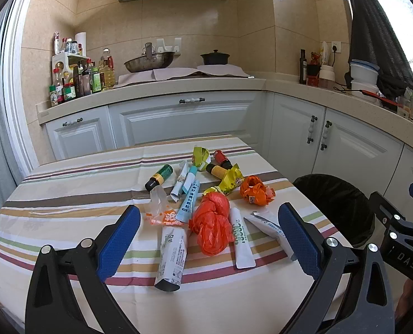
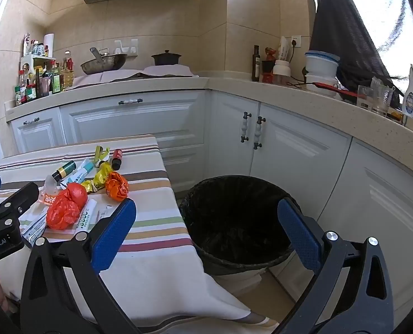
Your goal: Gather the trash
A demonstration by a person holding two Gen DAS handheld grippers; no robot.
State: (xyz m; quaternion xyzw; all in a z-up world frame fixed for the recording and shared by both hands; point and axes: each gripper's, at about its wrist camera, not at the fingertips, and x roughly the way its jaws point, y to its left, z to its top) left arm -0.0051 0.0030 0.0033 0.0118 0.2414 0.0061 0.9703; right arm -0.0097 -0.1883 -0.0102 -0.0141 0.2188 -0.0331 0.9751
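Both my tongs are spread wide and hold nothing: the left gripper (image 1: pixel 209 217) hangs over the trash heap, its red plastic bag (image 1: pixel 213 222) (knotted, crumpled) on the striped table (image 1: pixel 67 208); the right gripper (image 2: pixel 206 214) hangs above the black-lined bin (image 2: pixel 234 217) just beside that table.

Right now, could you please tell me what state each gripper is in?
Left gripper: open, holding nothing, above the trash on the table.
Right gripper: open, holding nothing, facing the trash bin.
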